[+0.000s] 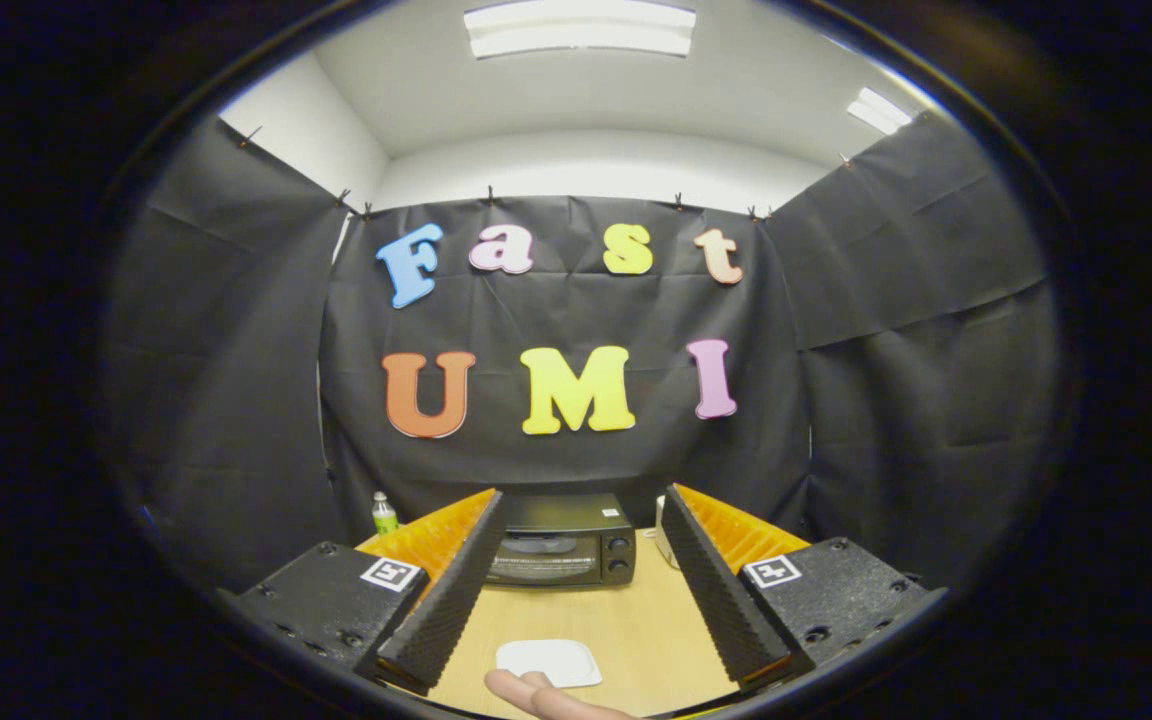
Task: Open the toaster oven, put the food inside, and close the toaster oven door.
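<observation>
In the gripper view I am holding the gripper (576,590) with fingers spread wide, gripping nothing. The toaster oven (561,545) is sitting at twelve o'clock on the bench (636,620), door closed; nothing seems started. No legible label. A white plate (549,662) is lying nearer.

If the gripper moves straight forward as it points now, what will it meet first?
Probably the toaster oven, which stands on the table beyond the open fingers of the gripper, its door shut. The white plate lies low between the fingers, likely under that line. Depth is unclear.
</observation>
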The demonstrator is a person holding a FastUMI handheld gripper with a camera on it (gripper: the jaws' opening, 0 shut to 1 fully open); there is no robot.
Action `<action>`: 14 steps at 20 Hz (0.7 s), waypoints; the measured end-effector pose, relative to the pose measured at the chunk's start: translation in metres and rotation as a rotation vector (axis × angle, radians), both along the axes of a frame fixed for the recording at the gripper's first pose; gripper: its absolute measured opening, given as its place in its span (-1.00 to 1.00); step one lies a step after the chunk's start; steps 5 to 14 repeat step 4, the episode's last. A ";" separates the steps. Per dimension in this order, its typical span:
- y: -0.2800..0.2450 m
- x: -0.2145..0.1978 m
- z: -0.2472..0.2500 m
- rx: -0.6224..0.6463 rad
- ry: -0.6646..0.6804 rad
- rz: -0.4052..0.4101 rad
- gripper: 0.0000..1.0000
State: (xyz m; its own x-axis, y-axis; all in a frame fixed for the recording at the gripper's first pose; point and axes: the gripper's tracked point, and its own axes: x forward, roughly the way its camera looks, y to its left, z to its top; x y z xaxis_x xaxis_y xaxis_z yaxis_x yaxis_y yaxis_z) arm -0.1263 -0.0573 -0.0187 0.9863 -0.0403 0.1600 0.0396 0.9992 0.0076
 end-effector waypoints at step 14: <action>0.012 -0.009 0.003 -0.008 -0.003 0.043 1.00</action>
